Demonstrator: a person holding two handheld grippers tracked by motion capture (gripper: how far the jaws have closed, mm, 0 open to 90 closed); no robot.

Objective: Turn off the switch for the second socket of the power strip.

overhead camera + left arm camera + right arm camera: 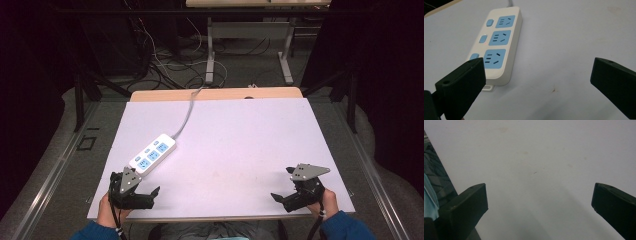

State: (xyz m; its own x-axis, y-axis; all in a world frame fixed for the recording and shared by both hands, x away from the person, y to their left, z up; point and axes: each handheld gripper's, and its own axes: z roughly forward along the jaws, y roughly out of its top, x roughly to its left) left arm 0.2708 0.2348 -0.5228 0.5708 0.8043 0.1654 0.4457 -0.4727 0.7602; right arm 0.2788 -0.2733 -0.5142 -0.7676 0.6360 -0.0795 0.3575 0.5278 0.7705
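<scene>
Looked like a lab or recording workspace, dark curtained surroundings, a white-topped table (pixel 250 140) on a bare grey floor (pixel 65 165), tangled cables (pixel 165 65) behind it, metal-legged workbench (pixel 250 35) beyond, black frame rails overhead.

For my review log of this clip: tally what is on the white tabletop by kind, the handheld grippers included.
Power strips: 1, the white power strip with blue sockets, its grey cable running off the far edge.
Handheld grippers: 2, the left gripper and the right gripper, both with jaws wide apart and nothing between them.
Total: 3
</scene>
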